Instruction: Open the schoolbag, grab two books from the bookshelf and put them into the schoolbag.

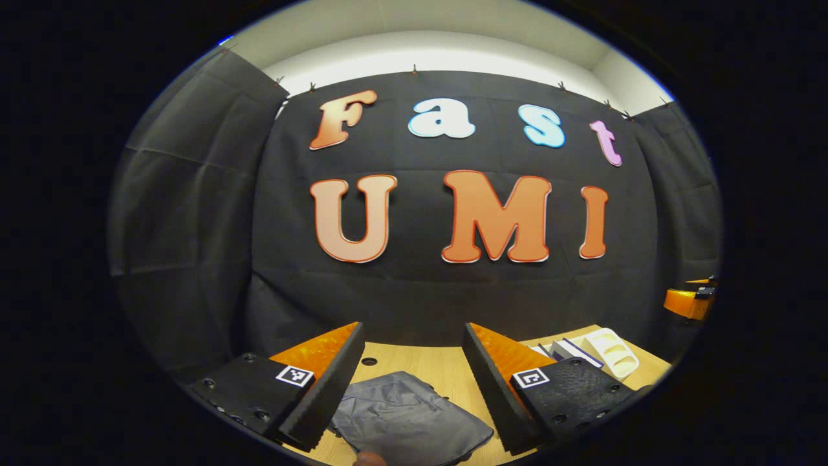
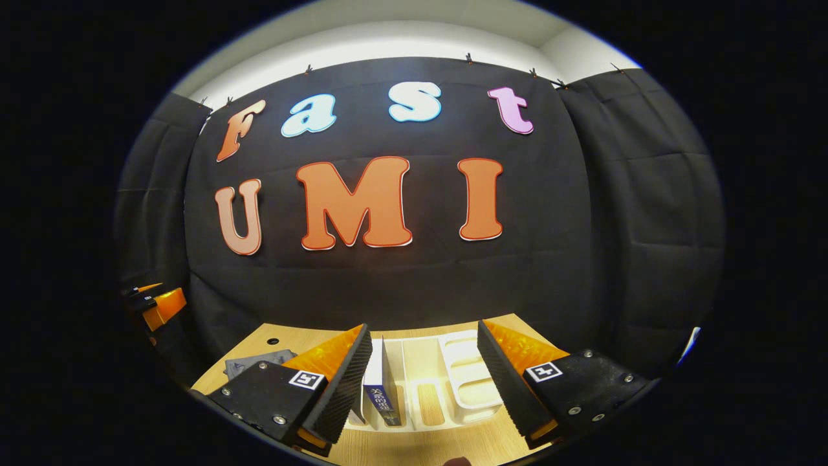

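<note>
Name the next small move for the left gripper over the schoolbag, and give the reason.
Probably lower the left gripper toward the schoolbag to find its opening. The grey bag lies flat on the wooden table and looks closed, both grippers are open and hold nothing, and the books stand in the white bookshelf ahead of the right gripper.

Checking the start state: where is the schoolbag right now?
The grey schoolbag lies flat on the wooden table, between the left gripper's open fingers in the left gripper view.
</note>
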Available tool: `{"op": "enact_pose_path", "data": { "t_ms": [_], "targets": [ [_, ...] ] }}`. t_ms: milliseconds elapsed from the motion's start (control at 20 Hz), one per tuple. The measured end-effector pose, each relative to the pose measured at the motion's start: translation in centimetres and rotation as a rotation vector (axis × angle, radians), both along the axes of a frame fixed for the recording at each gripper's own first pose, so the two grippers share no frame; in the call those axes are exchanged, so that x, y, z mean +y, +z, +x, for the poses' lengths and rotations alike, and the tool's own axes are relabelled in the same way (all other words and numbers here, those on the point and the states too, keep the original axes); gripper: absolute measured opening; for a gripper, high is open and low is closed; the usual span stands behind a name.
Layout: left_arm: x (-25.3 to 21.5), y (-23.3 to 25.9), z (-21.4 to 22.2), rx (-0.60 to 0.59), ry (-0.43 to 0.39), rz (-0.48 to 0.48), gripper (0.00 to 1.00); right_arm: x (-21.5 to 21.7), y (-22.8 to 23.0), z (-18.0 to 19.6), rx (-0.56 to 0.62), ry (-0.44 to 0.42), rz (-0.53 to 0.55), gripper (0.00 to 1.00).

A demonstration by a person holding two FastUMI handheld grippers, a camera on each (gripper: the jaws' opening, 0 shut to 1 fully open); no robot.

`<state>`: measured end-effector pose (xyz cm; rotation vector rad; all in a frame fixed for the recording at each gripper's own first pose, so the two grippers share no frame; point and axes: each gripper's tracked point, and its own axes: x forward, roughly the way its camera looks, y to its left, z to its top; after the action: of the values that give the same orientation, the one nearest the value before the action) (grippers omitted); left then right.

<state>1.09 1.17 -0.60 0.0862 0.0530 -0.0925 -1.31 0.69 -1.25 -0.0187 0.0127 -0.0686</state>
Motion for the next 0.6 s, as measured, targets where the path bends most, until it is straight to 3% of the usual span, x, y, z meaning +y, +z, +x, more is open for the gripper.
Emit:
{"op": "enact_pose_path", "data": {
  "t_ms": [100, 400, 600],
  "targets": [
    [-0.6, -0.8, 0.1, 0.018, -0.021, 0.063, 0.96, -0.2, 0.0, 0.2, 0.000, 0.003, -0.003, 1.00],
    [-1.9, -5.8, -0.9, 0.111, -0.075, 0.281, 0.97, -0.5, -2.0, 0.9, 0.050, 0.004, 0.008, 0.97],
    [-3.8, -10.1, -2.3, 0.199, -0.156, 0.354, 0.97, -1.0, -3.7, 0.7, 0.092, -0.003, 0.003, 0.97]
  ]
}}
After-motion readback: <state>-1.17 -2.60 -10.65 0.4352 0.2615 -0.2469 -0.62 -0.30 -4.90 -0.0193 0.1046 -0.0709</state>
